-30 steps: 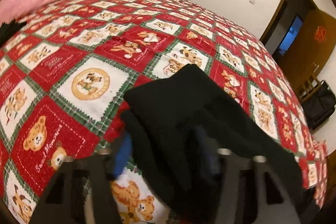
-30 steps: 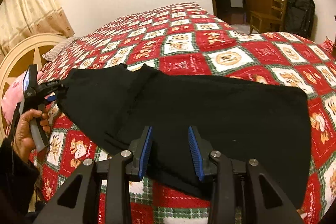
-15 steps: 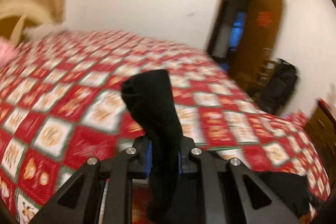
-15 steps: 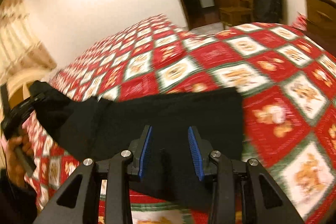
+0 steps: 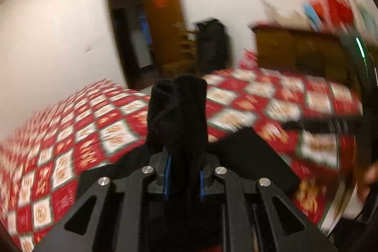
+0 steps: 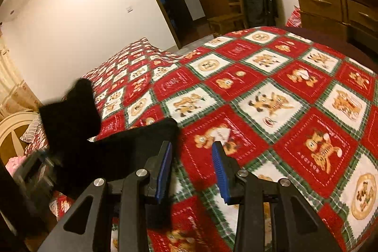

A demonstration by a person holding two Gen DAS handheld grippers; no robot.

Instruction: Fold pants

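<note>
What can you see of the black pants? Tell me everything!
The black pants look soft and fuzzy, like knit or fleece. One end is bunched up and lifted off the bed, pinched tight in the left gripper, with a tuft sticking up past its fingers. The rest lies on the red teddy-bear quilt in a folded, rumpled strip. The right gripper is open beside them, not holding them.

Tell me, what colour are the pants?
Black pants; clearest in the right wrist view.

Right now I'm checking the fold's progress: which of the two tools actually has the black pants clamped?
The left tool: its blue pads are shut on a bunched end of the black pants. The right tool stands open, with only the bedspread between its pads.
</note>
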